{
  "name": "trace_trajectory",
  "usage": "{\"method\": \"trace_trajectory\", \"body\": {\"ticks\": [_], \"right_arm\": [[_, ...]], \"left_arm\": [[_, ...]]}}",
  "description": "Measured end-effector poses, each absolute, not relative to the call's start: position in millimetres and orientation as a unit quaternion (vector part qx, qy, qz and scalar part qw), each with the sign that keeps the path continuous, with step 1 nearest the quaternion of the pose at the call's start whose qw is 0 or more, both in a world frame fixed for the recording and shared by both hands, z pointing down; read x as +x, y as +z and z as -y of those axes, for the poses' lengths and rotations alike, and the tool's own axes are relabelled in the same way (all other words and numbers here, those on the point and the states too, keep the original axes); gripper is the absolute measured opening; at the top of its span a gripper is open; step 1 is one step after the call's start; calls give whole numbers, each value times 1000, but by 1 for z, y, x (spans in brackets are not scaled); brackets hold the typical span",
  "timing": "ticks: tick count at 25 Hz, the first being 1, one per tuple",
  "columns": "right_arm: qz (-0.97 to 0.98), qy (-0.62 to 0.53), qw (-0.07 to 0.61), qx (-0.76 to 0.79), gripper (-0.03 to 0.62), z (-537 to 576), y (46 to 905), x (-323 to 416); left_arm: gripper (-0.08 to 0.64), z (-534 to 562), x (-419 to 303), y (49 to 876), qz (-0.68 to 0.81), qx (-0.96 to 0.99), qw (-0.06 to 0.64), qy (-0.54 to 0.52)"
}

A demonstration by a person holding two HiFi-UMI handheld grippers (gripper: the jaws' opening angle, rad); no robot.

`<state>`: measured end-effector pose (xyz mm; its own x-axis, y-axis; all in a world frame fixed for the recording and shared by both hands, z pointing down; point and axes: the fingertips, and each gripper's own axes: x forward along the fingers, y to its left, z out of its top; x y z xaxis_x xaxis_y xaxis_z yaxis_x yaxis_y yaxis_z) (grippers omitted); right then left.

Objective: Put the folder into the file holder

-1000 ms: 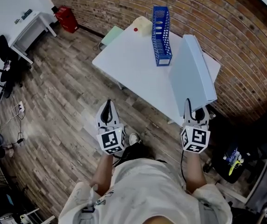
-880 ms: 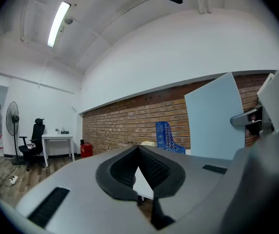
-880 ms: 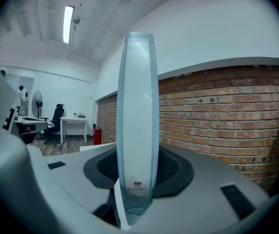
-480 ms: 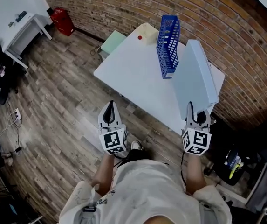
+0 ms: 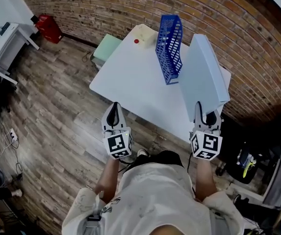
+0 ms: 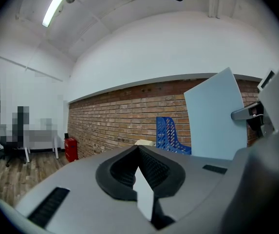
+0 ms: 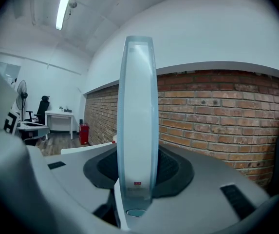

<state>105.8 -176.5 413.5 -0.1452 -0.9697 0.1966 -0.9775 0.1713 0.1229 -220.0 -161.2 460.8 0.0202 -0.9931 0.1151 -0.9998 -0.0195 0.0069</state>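
Right claw (image 5: 205, 113): we pinch the pale blue folder (image 5: 203, 72) on edge, near the worktop's (image 5: 125, 77) right end.
Left claw (image 5: 114, 112): pressed together, empty.
File holder (image 5: 168, 43): on the worktop, just left of our folder, roughly parallel.

I see a smooth, matt pale-blue folder (image 5: 202, 75) (plastic, I'd say), a perforated blue plastic file holder (image 5: 169, 48), a matt white table (image 5: 130, 77), a rough brick wall (image 5: 106, 6) and a wood-plank floor (image 5: 47, 92).
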Motion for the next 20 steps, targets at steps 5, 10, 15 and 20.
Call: {"method": "trace_trajectory", "body": {"ticks": [5,10,15,20], "right_arm": [[758,5,108,643,166,175,387,107],[771,-15,63,633,166,187,354,112],[784,-47,11,619,166,213,314,110],[790,-71,-37,608,166,240,284,105]], "left_arm": [[11,176,-209,461,687,724,42,41],[11,196,-199,461,687,725,35,45],[11,219,-191,449,691,721,21,44],[11,243,-187,432,695,718,-1,41]]}}
